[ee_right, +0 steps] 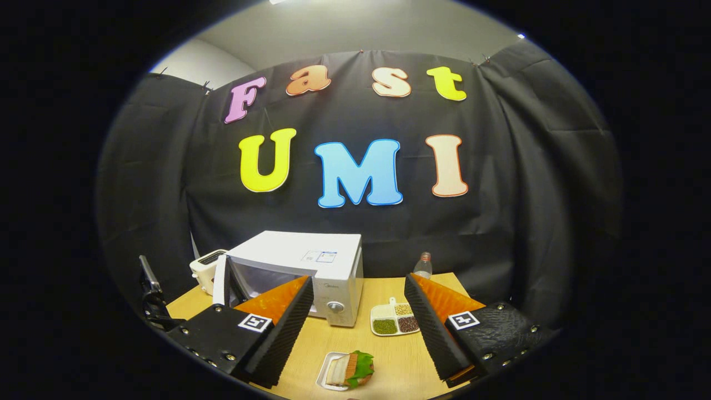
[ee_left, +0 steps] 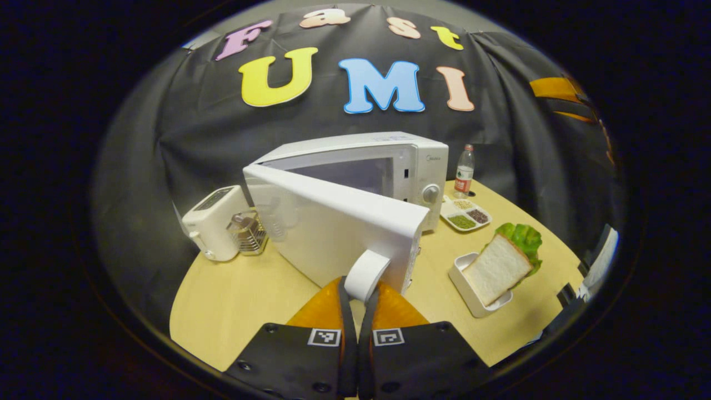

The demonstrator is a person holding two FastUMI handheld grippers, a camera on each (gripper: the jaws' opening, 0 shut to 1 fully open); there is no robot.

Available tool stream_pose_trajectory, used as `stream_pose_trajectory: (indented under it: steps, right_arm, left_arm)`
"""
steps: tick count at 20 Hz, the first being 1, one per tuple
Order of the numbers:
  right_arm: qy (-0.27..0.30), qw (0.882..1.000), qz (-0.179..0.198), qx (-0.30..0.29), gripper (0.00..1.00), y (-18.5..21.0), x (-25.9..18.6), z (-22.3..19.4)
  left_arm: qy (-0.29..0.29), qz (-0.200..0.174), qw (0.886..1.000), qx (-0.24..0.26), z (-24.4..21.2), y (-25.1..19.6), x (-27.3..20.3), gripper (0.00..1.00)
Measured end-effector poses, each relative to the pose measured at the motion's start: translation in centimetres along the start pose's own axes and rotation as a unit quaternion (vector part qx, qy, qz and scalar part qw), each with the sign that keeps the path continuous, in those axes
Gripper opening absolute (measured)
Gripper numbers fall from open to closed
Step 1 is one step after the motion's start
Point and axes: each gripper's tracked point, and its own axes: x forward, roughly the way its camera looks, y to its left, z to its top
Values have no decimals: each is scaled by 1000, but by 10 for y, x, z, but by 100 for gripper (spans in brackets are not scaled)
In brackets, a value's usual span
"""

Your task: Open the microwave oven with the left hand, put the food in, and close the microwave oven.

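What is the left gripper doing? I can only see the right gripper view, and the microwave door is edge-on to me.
Observer: The left gripper is shut on the door's white handle.
Operator: Is the door all the way open?
Observer: No. The door stands only partly open, angled out from the microwave.
Operator: Is anything next to the toaster?
Observer: Yes, a shiny wire holder stands right beside the toaster, on the side nearer the door.

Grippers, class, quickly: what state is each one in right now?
Left gripper: shut on the microwave door handle.
Right gripper: open, holding nothing.
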Motion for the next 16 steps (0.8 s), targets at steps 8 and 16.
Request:
stream_pose_trajectory:
  steps: [8, 16]
  right_arm:
    - [10, 1000, 15, -7, 99, 42, -4, -9]
    - [18, 999, 29, -41, 99, 88, -4, -12]
  left_arm:
    - [8, 36, 999, -3, -40, 99, -46, 7]
    - [-6, 7, 1000, 20, -56, 167, -59, 7]
